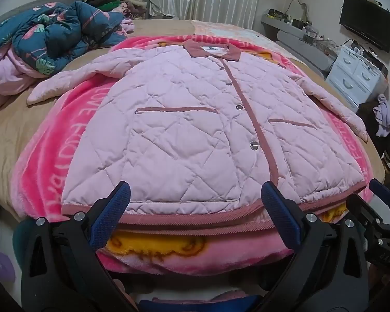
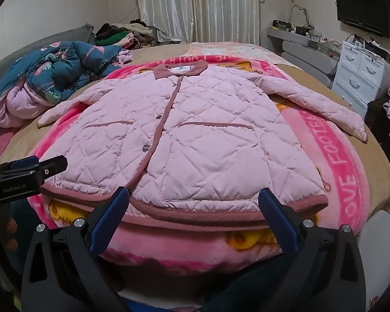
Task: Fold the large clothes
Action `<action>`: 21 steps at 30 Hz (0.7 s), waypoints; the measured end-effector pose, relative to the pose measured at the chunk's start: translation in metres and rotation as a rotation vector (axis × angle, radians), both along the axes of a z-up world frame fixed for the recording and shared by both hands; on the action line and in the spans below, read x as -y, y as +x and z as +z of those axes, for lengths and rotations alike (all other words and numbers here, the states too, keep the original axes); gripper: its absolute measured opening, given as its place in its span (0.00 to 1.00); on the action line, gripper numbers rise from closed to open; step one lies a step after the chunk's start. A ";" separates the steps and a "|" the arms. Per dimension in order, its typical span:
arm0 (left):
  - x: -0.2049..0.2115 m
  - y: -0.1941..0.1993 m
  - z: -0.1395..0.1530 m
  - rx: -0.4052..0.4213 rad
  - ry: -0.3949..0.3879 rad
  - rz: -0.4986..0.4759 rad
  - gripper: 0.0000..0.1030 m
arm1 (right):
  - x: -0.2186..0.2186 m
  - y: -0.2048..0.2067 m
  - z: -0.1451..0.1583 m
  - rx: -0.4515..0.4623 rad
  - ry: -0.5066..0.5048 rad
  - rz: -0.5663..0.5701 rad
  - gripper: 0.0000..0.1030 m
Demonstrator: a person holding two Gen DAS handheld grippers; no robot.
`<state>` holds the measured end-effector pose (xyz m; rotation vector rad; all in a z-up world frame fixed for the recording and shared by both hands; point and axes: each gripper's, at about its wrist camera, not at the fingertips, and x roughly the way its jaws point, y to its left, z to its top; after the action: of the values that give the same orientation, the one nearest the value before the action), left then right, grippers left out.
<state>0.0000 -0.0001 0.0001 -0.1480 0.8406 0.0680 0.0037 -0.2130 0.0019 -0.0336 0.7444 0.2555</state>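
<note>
A pink quilted jacket [image 1: 195, 119] with a darker pink collar, trim and snap buttons lies flat and buttoned on a bright pink blanket [image 1: 65, 135], both sleeves spread out to the sides. My left gripper [image 1: 195, 189] hovers open over the jacket's hem, left of the button line, nothing between its blue-padded fingers. My right gripper [image 2: 195, 195] is open too, above the hem of the same jacket [image 2: 200, 135], right of the button line. In the right wrist view the left gripper [image 2: 28, 166] shows at the left edge; in the left wrist view the right gripper [image 1: 377, 202] sits at the right edge.
A crumpled blue flamingo-print quilt [image 1: 52, 31] and a heap of clothes [image 1: 111, 0] lie at the bed's far left. White drawers [image 1: 353, 72], a cluttered shelf [image 1: 293, 23] and a wall screen [image 1: 366, 23] stand to the right. Curtains [image 2: 200, 7] hang behind.
</note>
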 end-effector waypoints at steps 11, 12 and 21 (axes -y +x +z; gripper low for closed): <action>0.000 0.000 0.000 0.001 0.007 0.000 0.91 | 0.000 -0.002 -0.001 0.003 0.006 -0.001 0.96; 0.000 0.000 0.000 0.000 0.006 0.001 0.91 | -0.001 -0.002 -0.002 0.003 0.004 0.000 0.96; 0.000 0.000 0.000 -0.001 0.009 -0.002 0.91 | -0.001 -0.007 0.004 0.007 0.005 0.001 0.96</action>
<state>-0.0002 -0.0002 0.0006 -0.1390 0.8413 0.0700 -0.0030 -0.2124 0.0064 -0.0296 0.7365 0.2580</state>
